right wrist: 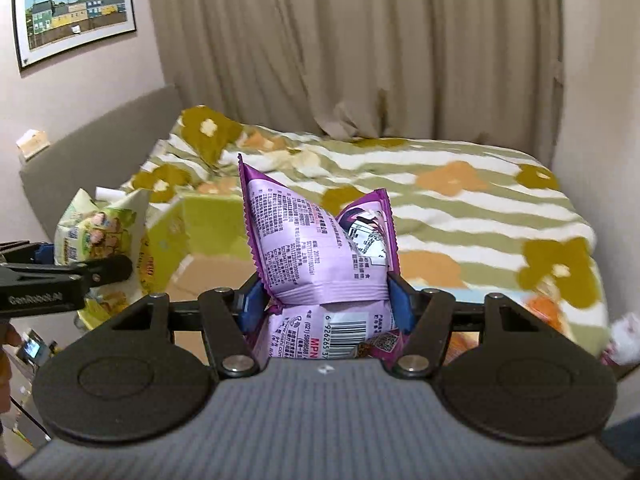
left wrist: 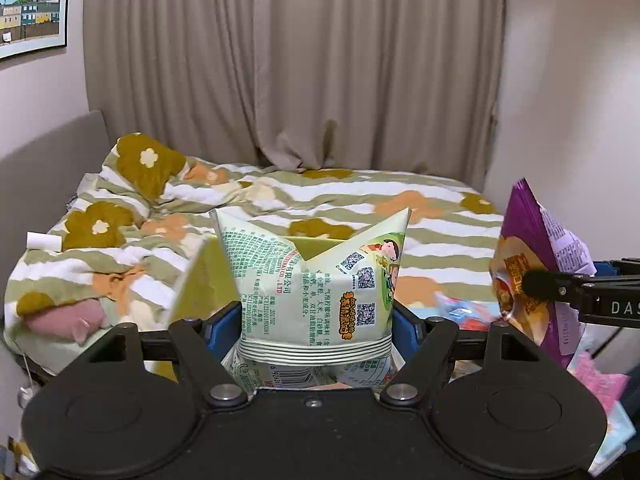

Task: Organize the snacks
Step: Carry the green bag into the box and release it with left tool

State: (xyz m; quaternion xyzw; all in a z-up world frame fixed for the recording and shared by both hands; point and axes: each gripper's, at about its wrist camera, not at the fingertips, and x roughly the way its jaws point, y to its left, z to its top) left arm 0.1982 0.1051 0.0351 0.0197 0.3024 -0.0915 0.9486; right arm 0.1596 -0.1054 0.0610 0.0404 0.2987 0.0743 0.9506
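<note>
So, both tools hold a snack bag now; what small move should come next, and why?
Probably lower the left tool, shut on the green bag, into the open yellow-green box just ahead. The right tool holds the purple bag beside it.

"GenRobot.AI" on left hand-held gripper (right wrist: 100, 268); "MPN" on purple snack bag (right wrist: 316, 256)

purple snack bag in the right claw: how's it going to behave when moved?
The purple snack bag looks soft: the right claw pinches it into a waist and its top corners flare. Probably light, since it stands puffed above the grip rather than drooping. The glossy film may slip if the hold loosens.
</note>
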